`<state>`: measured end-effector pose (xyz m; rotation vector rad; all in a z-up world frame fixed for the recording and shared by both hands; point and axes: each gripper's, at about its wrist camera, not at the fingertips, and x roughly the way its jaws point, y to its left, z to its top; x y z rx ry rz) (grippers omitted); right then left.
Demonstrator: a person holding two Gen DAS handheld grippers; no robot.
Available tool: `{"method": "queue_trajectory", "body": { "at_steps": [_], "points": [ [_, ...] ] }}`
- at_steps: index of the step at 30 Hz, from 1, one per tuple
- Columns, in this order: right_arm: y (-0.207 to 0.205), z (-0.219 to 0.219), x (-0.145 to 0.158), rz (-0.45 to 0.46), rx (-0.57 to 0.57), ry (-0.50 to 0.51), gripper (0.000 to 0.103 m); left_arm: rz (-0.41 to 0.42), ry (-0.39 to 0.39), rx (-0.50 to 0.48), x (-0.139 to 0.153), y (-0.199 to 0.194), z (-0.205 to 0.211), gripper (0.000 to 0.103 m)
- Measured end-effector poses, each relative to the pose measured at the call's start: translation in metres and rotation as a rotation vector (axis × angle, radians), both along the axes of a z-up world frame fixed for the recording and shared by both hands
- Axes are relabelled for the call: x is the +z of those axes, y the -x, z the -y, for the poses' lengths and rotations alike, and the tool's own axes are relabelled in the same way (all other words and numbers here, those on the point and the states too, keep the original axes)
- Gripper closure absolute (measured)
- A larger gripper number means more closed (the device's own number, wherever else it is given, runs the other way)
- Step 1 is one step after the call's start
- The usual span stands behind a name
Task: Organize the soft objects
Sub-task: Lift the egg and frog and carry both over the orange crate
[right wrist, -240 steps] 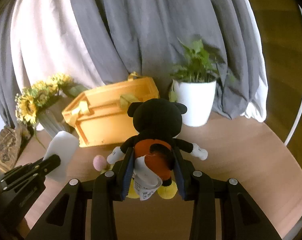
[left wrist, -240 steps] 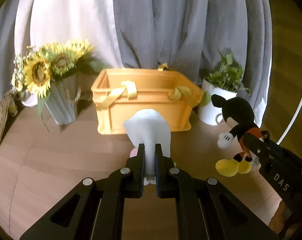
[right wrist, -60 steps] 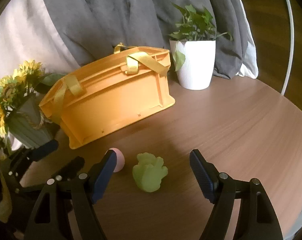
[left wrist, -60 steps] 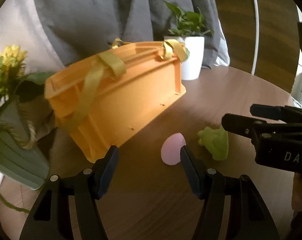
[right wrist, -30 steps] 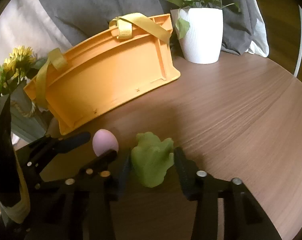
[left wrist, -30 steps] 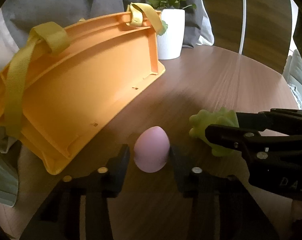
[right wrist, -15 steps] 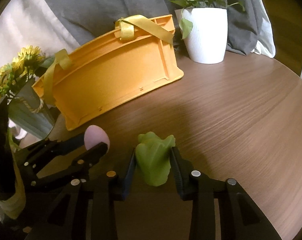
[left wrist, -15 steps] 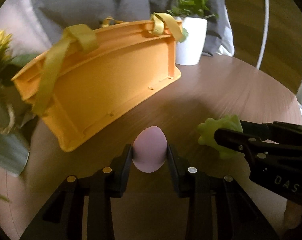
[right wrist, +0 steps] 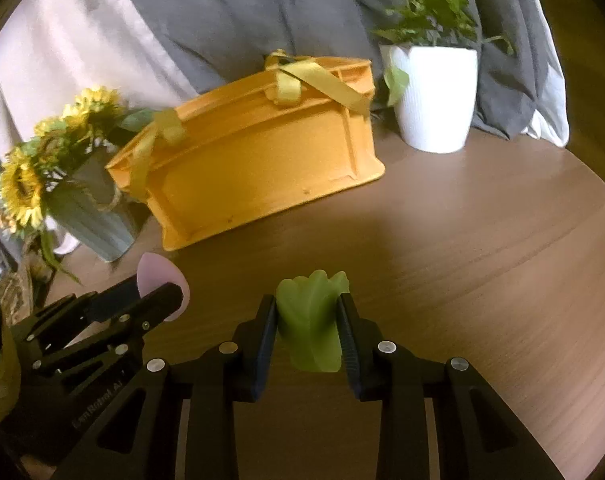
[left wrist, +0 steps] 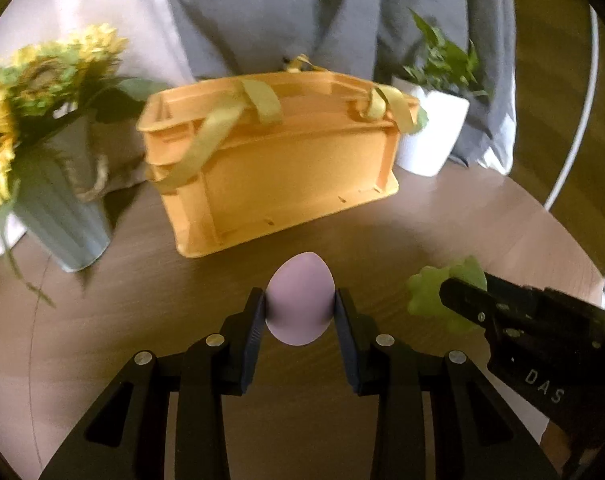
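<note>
Your left gripper point(left wrist: 300, 314) pinches the pink egg-shaped sponge point(left wrist: 300, 300) across its belly. Your right gripper point(right wrist: 307, 330), jaws just closing, clamps the green soft toy point(right wrist: 312, 320). Both ride clear of the counter point(right wrist: 482, 260), likely bound for the orange crate point(left wrist: 270, 164). Open counter lies ahead; vase point(left wrist: 58, 208) left, plant pot point(right wrist: 434, 96) right flank the crate.
</note>
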<state>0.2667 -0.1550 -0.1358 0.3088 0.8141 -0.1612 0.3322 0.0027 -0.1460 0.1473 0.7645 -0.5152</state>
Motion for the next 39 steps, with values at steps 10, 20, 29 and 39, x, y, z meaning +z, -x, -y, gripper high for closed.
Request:
{"method": "queue_trajectory", "body": {
  "at_steps": [10,20,29,39],
  "points": [
    [0.012,0.004,0.029,0.056,0.07,0.013,0.073,0.038,0.048,0.126,0.034,0.025,-0.002,0.069],
    [0.021,0.013,0.069,0.156,0.133,0.039,0.073,0.092,0.091,0.22,0.068,0.045,-0.001,0.069],
    [0.018,0.02,0.097,0.235,0.168,0.049,0.074,0.149,0.112,0.269,0.094,0.048,0.001,0.069],
    [0.006,0.024,0.12,0.317,0.205,0.069,0.075,0.205,0.138,0.301,0.114,0.04,0.006,0.069]
  ]
}}
